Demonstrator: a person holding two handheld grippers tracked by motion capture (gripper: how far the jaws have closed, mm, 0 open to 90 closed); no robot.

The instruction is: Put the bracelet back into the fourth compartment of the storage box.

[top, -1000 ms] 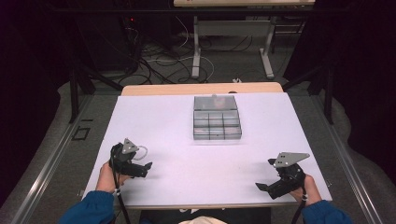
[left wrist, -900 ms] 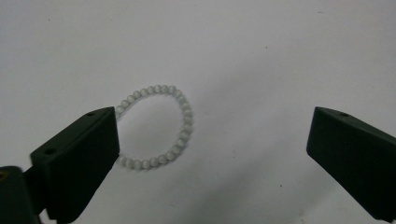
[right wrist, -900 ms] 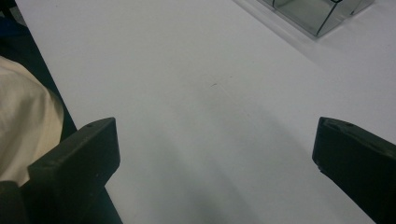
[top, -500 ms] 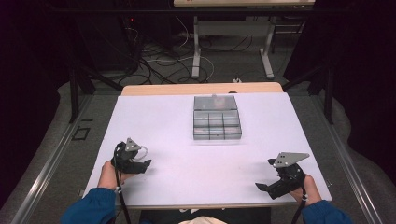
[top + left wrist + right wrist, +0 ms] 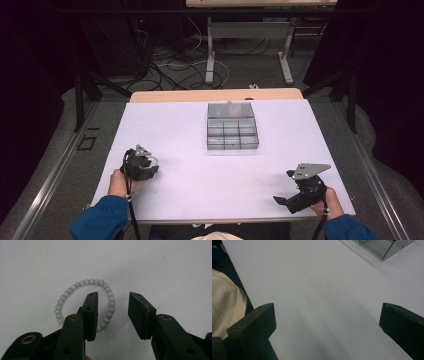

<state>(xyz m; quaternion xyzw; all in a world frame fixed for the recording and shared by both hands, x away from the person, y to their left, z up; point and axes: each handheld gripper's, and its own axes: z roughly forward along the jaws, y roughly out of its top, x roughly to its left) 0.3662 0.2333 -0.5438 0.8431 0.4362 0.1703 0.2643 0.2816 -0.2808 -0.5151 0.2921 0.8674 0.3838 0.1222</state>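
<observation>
High view: surface (image 5: 190,150) lit bright and even from above, slight violet cast; the room around it falls off to near black, floor cables barely readable. Picture soft, low detail. Left gripper view: the left tongs (image 5: 112,312) are blurred up close, the bead bracelet (image 5: 85,302) is a bit sharper, with a faint soft shadow under it. Right gripper view: dimmer, greyish; broad diffuse shadows run across the surface between the right tongs (image 5: 324,325), which are out of focus. No hard glare.

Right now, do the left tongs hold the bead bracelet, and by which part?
Not held: the left tongs are open, straddling the right side of the bracelet.
</observation>
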